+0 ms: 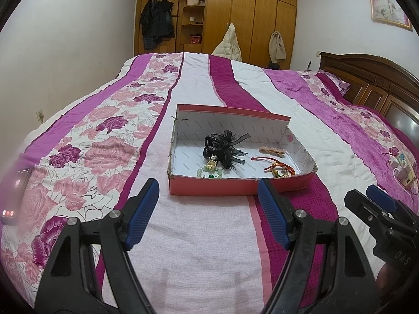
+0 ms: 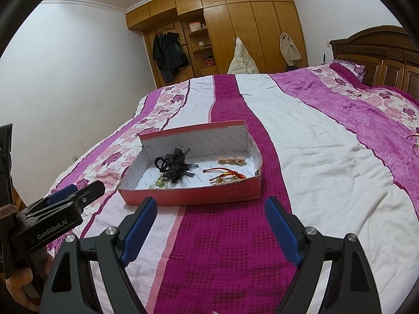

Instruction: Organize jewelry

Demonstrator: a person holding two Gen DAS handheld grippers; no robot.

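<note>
- Left wrist view: the left tool (image 1: 208, 189) hovers over the bed (image 1: 204, 248) with its jaws spread and nothing between them, just short of the red box's (image 1: 209, 187) near wall.
- The right tool (image 2: 210, 209) is likewise released, facing the same box; bare quilt lies on either side of it.
- The box holds the jewelry: a black hair bow (image 1: 225, 147), green beads (image 1: 209, 174), a red cord bracelet (image 1: 277, 168) and a peach clip (image 1: 272, 150).
- A phone (image 1: 13, 196) lies at the bed's left edge.
- Behind the bed stand a wooden wardrobe (image 1: 248, 13) and white walls.
</note>
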